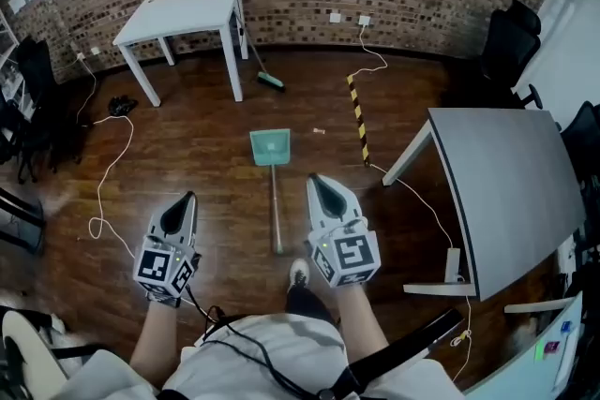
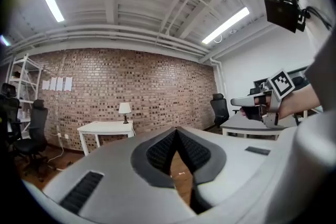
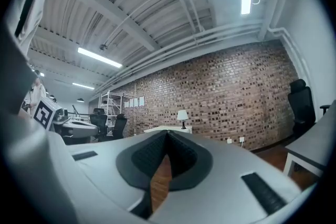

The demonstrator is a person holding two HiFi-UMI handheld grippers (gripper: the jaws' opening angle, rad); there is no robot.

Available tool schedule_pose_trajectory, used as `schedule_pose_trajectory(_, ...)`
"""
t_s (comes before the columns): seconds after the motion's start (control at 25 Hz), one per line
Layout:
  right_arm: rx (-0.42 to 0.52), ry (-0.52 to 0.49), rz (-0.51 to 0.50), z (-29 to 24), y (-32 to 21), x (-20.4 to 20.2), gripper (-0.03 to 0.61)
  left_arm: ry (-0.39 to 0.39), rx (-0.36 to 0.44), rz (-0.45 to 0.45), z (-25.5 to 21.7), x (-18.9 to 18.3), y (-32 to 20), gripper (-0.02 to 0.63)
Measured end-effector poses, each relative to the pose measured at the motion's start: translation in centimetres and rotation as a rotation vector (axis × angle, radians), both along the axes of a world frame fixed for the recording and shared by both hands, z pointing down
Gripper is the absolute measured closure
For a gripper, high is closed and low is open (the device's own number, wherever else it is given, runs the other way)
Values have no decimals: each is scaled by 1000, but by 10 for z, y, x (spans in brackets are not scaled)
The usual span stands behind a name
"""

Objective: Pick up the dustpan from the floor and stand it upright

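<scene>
- Ahead on the floor [image 1: 202, 140], the dustpan [image 1: 270, 148] lay flat, handle [image 1: 277, 211] toward me.
- I held left gripper [image 1: 190, 199] and right gripper [image 1: 315, 182] clenched, empty, flanking that handle, probably lining up.

Left gripper [image 1: 190, 196] and right gripper [image 1: 314, 179]: light-grey plastic shells tapering to a point. Black ribbed pads [image 2: 160, 150] line the jaws. Black slotted inserts [image 2: 81, 191] sit in the shell faces. Each has a white cube with black square markers [image 1: 347, 256] at the rear. Person wears a white T-shirt [image 1: 281, 361] with thin black cables [image 1: 246, 344] across it, a black strap [image 1: 394, 356], dark trousers [image 1: 305, 303] and a white shoe [image 1: 298, 273].
</scene>
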State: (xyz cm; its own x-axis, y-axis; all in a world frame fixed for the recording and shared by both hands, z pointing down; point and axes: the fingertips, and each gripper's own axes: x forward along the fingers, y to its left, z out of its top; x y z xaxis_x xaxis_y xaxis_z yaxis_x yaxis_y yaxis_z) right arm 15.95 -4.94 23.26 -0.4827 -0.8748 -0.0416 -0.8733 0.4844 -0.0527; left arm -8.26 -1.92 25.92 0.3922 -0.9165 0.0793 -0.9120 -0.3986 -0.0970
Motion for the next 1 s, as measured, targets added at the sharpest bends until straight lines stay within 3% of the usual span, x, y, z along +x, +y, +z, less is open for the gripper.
schedule_pose_trajectory(0.24, -14, 62, -1, 12, -72, 19, 592, -31, 10, -25, -5, 14, -60, 611)
schedule_pose_trajectory(0.56, -83, 74, 30, 51, -118, -5, 591, -49, -82, -10, 25, -12, -106, 611)
schedule_pose_trajectory(0.76, -182, 125, 73, 121, -128, -26, 571, -31, -129, 17, 76, -38, -118, 611)
schedule_pose_trajectory(1.0, -269, 154, 64, 218, -133, -49, 570, 12, -280, 18, 178, -63, -128, 611)
